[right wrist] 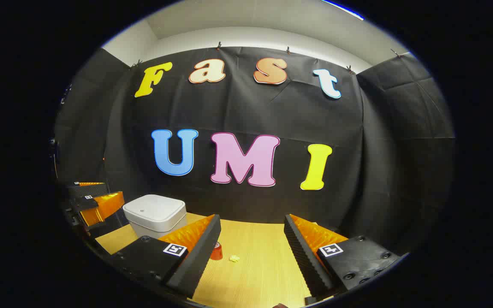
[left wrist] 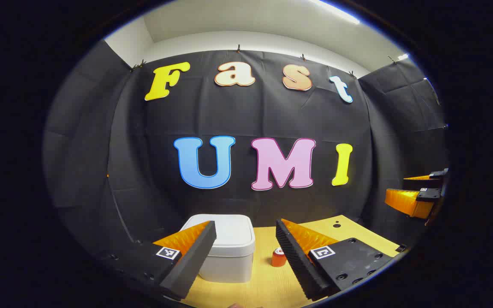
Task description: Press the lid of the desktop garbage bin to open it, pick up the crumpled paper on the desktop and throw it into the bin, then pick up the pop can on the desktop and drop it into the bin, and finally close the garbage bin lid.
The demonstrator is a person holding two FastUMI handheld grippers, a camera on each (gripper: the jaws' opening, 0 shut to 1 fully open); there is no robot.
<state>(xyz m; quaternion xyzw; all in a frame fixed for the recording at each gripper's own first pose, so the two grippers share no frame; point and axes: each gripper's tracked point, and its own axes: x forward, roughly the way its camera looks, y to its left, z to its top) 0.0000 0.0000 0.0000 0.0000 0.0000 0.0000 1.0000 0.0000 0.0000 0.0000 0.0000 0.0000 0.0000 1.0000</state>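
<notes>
The white desktop bin (left wrist: 229, 250) stands on the wooden table with its lid down, just ahead of my left gripper (left wrist: 246, 227), which hangs open above the table with nothing between its fingers. A small red pop can (left wrist: 278, 258) stands right of the bin. In the right gripper view the bin (right wrist: 155, 214) is at the left, the can (right wrist: 216, 251) peeks out beside a finger, and a small pale crumpled paper (right wrist: 234, 258) lies just right of the can. My right gripper (right wrist: 253, 221) is open and empty, above the table's near side.
The light wooden table (right wrist: 259, 269) runs back to the black cloth wall. The right gripper (left wrist: 417, 194) shows far off at the right edge of the left gripper view; the left gripper (right wrist: 94, 200) shows at the left edge of the right gripper view.
</notes>
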